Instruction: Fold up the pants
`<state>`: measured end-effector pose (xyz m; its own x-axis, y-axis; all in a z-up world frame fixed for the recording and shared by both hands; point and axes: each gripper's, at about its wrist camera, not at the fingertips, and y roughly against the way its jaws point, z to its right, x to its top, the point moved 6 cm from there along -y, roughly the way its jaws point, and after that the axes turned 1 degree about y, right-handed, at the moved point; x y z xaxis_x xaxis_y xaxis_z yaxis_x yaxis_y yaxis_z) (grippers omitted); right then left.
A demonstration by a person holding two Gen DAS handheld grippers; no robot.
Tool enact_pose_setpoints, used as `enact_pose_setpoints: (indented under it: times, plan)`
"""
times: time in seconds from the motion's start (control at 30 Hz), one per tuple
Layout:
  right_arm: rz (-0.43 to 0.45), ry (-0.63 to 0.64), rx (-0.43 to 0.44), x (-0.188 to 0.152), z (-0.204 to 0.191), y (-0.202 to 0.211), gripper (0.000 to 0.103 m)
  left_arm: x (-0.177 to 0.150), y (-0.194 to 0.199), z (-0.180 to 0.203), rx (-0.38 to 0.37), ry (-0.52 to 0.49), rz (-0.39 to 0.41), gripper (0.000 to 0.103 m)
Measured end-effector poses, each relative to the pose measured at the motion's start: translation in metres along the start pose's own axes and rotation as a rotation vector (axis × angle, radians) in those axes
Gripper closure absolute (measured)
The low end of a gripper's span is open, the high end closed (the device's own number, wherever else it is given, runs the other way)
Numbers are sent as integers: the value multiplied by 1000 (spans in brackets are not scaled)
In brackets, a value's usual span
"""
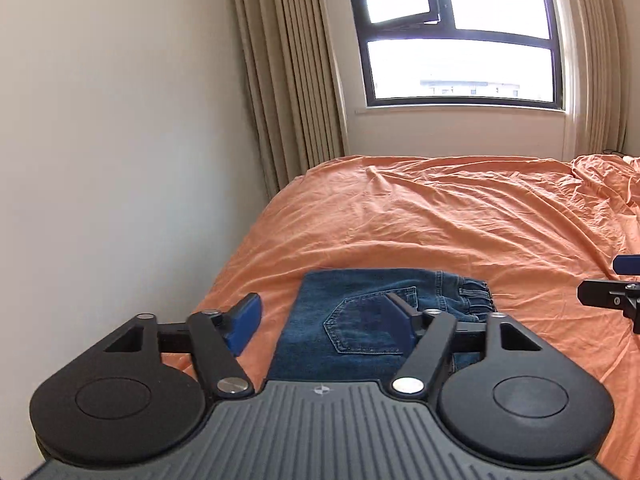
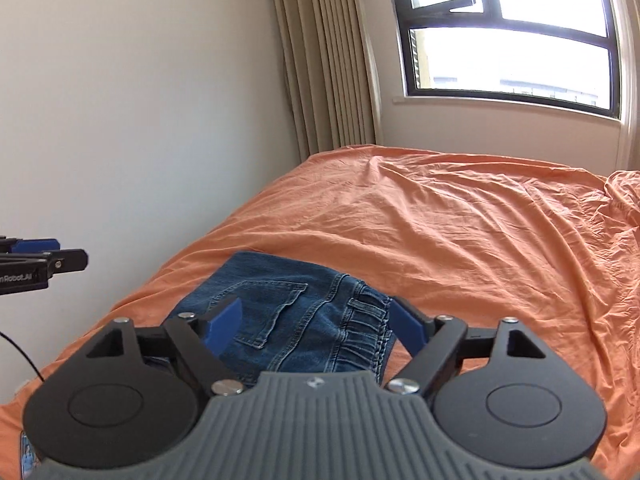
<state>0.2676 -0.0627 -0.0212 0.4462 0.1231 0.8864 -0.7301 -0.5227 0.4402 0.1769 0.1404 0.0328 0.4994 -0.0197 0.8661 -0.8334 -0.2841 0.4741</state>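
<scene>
A bed (image 1: 460,216) under a wrinkled orange sheet (image 2: 460,216) fills the room's corner, its left edge along a pale wall (image 1: 120,140). Beige curtains (image 1: 288,72) hang beside a dark-framed window (image 1: 460,32) past the far edge. The blue jeans (image 1: 352,320) lie folded into a compact rectangle near the bed's left edge at the near end, back pocket (image 2: 264,308) up and elastic waistband (image 2: 368,332) toward the right. The left tongs (image 1: 320,324) hang open above the denim, holding nothing. The right tongs (image 2: 316,328) are likewise spread wide over the waistband, empty.
</scene>
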Motion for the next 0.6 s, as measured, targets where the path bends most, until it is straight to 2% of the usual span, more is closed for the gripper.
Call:
enact_pose_setpoints:
  times: [0.07, 0.13, 0.3, 0.37, 0.4, 0.53, 0.6]
  plan:
    - [20, 40, -22, -15, -12, 22, 22, -8, 16, 10, 50, -8, 32, 12]
    - [32, 65, -60, -29, -22, 40, 22, -18, 27, 19, 75, -28, 29, 10]
    - [98, 60, -117, -56, -42, 80, 22, -52, 45, 36, 31, -10, 12, 10]
    - [124, 34, -170, -66, -45, 90, 22, -66, 49, 38, 28, 10, -2, 10]
    - [130, 18, -190, -71, -46, 93, 22, -74, 53, 38, 37, 24, -6, 10]
    - [91, -92, -167, -96, -47, 85, 22, -97, 51, 40, 40, 27, -46, 10]
    - [75, -102, -182, -108, -49, 77, 22, -105, 50, 42, 43, 21, -47, 10]
